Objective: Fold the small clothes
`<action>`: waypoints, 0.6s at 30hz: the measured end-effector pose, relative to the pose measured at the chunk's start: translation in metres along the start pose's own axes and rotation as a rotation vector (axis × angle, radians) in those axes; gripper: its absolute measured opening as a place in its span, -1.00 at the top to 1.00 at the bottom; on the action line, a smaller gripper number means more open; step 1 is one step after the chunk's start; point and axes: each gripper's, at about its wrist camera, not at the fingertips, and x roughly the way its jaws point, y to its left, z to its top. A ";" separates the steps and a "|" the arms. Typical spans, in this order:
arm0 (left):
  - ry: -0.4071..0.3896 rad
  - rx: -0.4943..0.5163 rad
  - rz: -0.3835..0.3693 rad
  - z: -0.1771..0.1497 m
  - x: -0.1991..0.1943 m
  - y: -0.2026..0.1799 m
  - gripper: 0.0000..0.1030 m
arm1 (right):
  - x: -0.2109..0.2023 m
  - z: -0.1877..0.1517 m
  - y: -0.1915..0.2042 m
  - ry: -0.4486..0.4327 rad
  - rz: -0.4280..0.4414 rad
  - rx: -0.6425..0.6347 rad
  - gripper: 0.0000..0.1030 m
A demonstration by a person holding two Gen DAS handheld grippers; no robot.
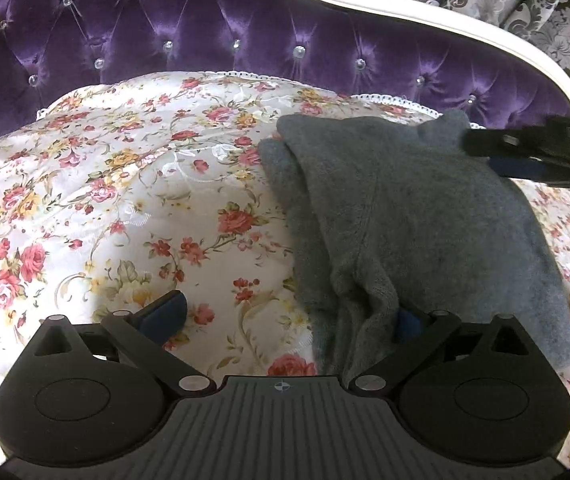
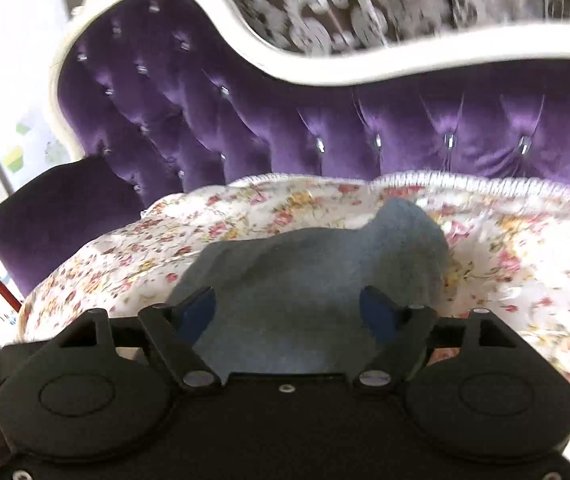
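Purple tufted sofa (image 1: 205, 40) – floral cover (image 1: 125, 184) spread on seat – grey garment (image 1: 405, 220) atop.

1 grey garment (image 1: 425, 216) is lying ahead of the left gripper (image 1: 289, 316), toward that gripper's right-hand finger, and it is showing at least 2 layers along its left edge. 1 floral cover (image 1: 125, 184) is spreading under and ahead of both grippers, and 1 purple tufted backrest (image 1: 205, 32) is standing beyond it. 2 grippers are showing, each with 2 blue-padded fingers (image 2: 197, 312), the right gripper (image 2: 289, 312) reaching in from the right of the left one.
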 end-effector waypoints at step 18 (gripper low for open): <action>0.048 -0.199 -0.254 0.015 -0.011 0.020 -0.93 | -0.034 -0.007 -0.058 -0.005 0.039 0.222 -0.80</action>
